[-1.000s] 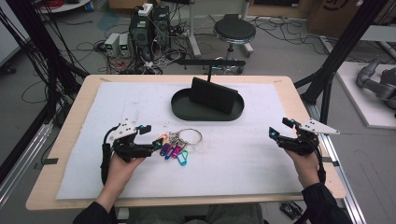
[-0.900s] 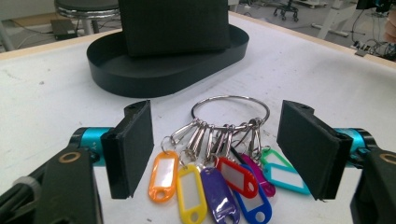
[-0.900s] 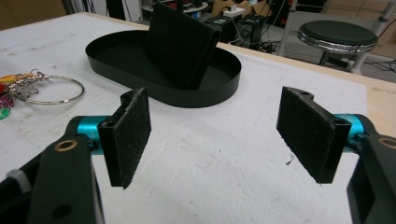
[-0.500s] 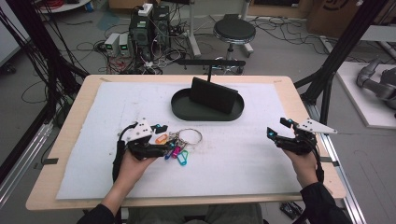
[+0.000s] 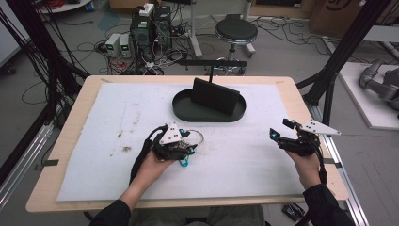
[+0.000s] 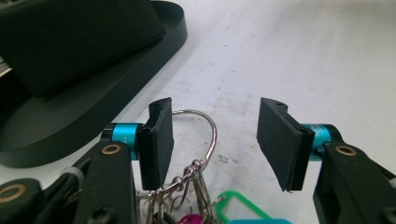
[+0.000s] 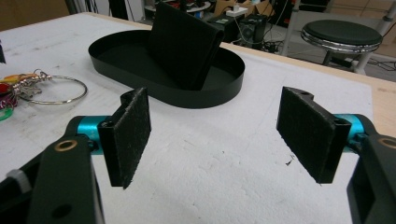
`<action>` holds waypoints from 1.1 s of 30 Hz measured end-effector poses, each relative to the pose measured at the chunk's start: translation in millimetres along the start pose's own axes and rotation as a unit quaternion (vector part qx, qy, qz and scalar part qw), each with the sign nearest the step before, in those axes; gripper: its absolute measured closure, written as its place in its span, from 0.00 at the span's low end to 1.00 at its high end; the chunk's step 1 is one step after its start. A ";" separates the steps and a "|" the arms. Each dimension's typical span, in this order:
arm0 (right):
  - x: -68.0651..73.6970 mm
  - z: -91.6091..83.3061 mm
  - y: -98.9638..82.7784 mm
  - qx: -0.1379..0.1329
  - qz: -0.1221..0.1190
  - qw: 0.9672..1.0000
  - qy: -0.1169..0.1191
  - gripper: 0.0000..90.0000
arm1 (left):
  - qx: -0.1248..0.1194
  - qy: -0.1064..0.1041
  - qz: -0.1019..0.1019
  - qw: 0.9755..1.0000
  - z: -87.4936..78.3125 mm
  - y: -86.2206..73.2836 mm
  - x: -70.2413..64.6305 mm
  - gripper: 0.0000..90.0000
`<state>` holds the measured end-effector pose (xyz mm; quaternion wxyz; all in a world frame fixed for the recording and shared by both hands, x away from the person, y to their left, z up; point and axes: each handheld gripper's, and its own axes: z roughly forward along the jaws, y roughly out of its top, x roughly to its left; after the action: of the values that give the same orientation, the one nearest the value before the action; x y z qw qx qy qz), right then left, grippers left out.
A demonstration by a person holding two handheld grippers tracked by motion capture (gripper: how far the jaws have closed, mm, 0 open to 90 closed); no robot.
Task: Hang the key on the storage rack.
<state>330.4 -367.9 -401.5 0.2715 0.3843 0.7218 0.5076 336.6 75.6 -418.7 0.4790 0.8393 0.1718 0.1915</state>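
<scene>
Key bunch (image 6: 198, 186): mid-tabletop, nearer the front edge than the black tray (image 5: 188, 110). Step: pickup. Left gripper (image 6: 215, 140) fingers closing around the ring, not yet clamped; next, pinch it. Right gripper (image 7: 219, 140) fingers released.

The white mat (image 5: 244, 155) is lit evenly and softly from above, while the floor beyond the tabletop (image 5: 301, 101) is left dim. The high view is rendered soft and grainy. Only faint shadows are cast beside the black tray (image 7: 205, 95).
</scene>
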 end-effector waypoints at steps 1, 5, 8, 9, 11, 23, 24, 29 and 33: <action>0.1 0.0 0.1 0.000 0.000 1.000 0.000 0.29 | 0.000 0.000 0.000 1.000 0.0 0.0 0.0 0.53; 0.8 0.8 0.0 0.002 0.000 1.000 0.002 0.29 | 0.031 -0.001 0.020 0.999 13.9 2.7 -1.0 0.57; 1.5 1.9 -0.1 0.003 -0.001 1.000 0.004 0.29 | 0.045 -0.005 0.023 0.999 23.2 3.0 -0.5 0.58; 1.9 2.3 0.0 0.003 -0.001 1.000 0.005 0.29 | 0.045 -0.005 0.023 0.999 23.2 3.0 -0.5 0.59; 2.9 3.0 0.1 0.003 -0.003 1.000 0.007 0.29 | 0.051 -0.005 0.025 0.998 28.0 2.0 -0.5 0.61; 2.7 4.5 -0.2 0.003 -0.006 1.000 0.010 0.30 | 0.109 0.017 0.075 0.991 44.0 -2.4 -6.2 0.72; 3.2 4.8 -0.1 0.004 -0.006 1.000 0.011 0.30 | 0.111 0.020 0.079 0.991 44.2 -2.3 -6.5 0.72; 4.1 5.4 0.2 0.003 -0.006 1.000 0.012 0.30 | 0.116 0.025 0.086 0.989 42.8 -1.5 -6.6 0.77; 3.6 5.5 0.0 0.004 -0.007 1.000 0.013 0.30 | 0.114 0.025 0.085 0.989 42.1 -1.5 -6.2 0.81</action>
<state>332.7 -362.0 -403.4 0.2643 0.3741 0.7298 0.5076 351.5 42.3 -440.7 0.3576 0.8950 0.1324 0.2315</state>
